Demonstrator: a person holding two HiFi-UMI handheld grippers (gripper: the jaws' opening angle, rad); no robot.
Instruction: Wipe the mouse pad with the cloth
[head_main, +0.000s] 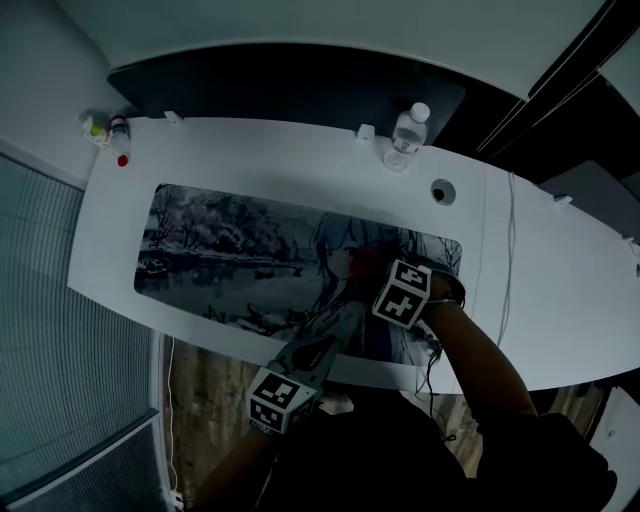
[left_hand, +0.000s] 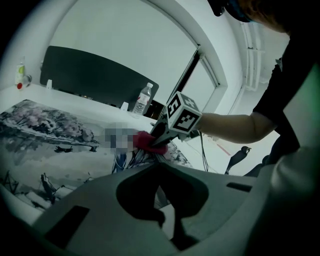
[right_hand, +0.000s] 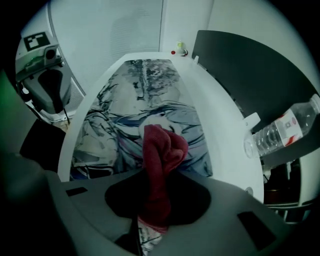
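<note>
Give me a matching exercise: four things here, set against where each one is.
Things:
1. cloth
2. water bottle
3. mouse pad
4. small bottles

Places:
a. at the far left corner of the desk
b. lying flat along the desk
c. clamped in the right gripper
d. upright at the desk's far edge

Pairs: 1-c, 2-d, 3-b, 4-a

Your right tool (right_hand: 154, 212) pinches the red cloth (right_hand: 162, 150), whose bunched end rests on the pad's (right_hand: 140, 95) near end. A bottle (right_hand: 282, 131) sits at the right on the table (right_hand: 225, 150).
</note>
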